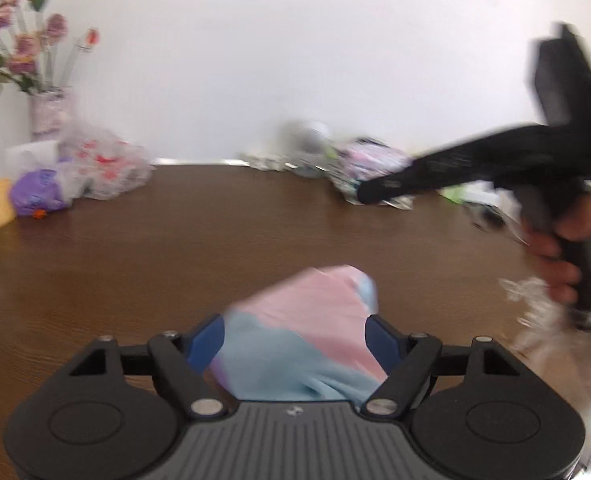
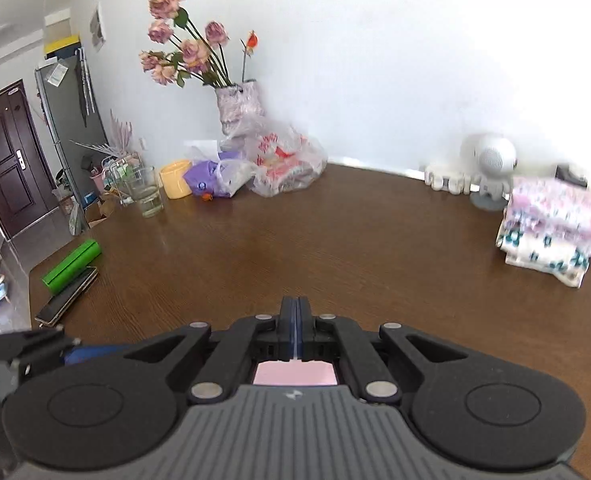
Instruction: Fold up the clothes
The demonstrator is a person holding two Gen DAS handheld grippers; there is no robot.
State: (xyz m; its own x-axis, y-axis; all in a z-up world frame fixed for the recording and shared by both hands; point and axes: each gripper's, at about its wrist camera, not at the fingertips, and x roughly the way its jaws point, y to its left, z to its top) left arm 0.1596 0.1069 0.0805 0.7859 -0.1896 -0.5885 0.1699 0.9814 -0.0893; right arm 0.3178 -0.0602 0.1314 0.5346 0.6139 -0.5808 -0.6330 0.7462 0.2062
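Note:
A pink and light-blue garment point(image 1: 307, 332) lies bunched on the brown table point(image 1: 215, 240), right between the two blue pads point(image 1: 207, 340) of my left gripper point(image 1: 295, 332). Those jaws stand wide apart and I see no pinch on the cloth. My right gripper point(image 1: 365, 194) hangs over the table at the right with a person's hand point(image 1: 559, 264) on its grip. Its fingers are pressed together and nothing hangs from them. The right wrist view shows the same, with my right gripper point(image 2: 295, 304) shut over bare wood. A pink patch point(image 2: 295, 374) shows through the gap behind its fingers.
At the back left stand a vase of flowers point(image 2: 239, 104), plastic bags point(image 2: 283, 164), a yellow cup point(image 2: 175, 180) and a glass point(image 2: 145, 192). A green roll point(image 2: 71, 266) and a phone point(image 2: 67, 298) lie at the left edge. Folded clothes point(image 2: 551, 224) and a white figure point(image 2: 491, 168) sit at the back right.

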